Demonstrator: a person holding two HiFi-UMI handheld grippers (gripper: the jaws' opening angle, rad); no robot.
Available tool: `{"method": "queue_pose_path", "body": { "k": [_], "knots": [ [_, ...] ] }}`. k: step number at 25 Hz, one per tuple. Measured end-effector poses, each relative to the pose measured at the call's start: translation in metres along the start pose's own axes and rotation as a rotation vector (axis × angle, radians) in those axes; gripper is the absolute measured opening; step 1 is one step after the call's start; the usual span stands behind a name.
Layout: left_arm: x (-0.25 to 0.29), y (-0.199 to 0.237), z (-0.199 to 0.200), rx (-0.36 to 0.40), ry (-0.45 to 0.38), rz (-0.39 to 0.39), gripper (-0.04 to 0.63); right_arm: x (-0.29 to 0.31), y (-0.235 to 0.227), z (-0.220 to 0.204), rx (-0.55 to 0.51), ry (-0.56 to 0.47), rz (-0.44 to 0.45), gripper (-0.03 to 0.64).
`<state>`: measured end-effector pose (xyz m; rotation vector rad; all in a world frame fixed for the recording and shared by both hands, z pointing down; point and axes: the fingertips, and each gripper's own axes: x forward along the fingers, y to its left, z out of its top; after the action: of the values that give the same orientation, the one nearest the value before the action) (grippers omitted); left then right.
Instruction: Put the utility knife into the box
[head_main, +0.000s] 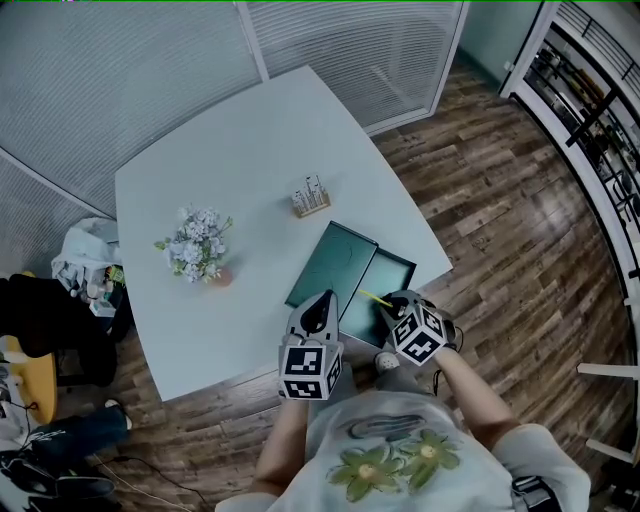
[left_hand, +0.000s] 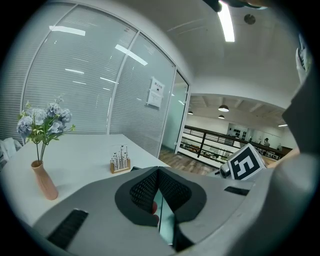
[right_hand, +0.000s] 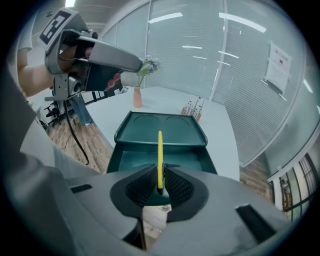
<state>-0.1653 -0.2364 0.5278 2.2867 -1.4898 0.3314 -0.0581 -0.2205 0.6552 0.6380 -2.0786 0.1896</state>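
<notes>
A slim yellow utility knife (right_hand: 159, 155) is clamped in my right gripper (right_hand: 159, 186) and points forward over the open dark green box (right_hand: 131, 161). The box lies at the near edge of the white table, its lid (head_main: 330, 262) folded flat to the far left side. In the head view the right gripper (head_main: 392, 308) hovers at the box's near rim, with the knife (head_main: 376, 299) reaching over the tray (head_main: 392, 272). My left gripper (head_main: 318, 305) hangs just left of the box by the lid's near edge. Its jaws (left_hand: 158, 175) look closed with nothing between them.
A small vase of pale flowers (head_main: 200, 250) stands on the left of the table (head_main: 220, 150). A wooden stand with small metal bits (head_main: 311, 198) sits beyond the lid. Wooden floor surrounds the table, bags and clutter (head_main: 60, 300) lie left, and glass walls stand behind.
</notes>
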Motion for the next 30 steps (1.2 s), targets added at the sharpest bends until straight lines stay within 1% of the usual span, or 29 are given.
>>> {"method": "queue_pose_path", "body": {
  "k": [14,22,30],
  "knots": [
    [-0.005,0.002,-0.005,0.005,0.015,-0.002,0.002,0.019,0.006,-0.014,-0.029,0.067,0.024,0.054],
    [-0.007,0.004,-0.008,0.003,0.022,0.004,0.002,0.025,0.006,-0.020,-0.063,0.098,0.025,0.054],
    [-0.009,0.006,-0.008,-0.005,0.021,0.018,0.002,0.034,0.009,-0.028,-0.113,0.147,0.048,0.052]
  ]
}}
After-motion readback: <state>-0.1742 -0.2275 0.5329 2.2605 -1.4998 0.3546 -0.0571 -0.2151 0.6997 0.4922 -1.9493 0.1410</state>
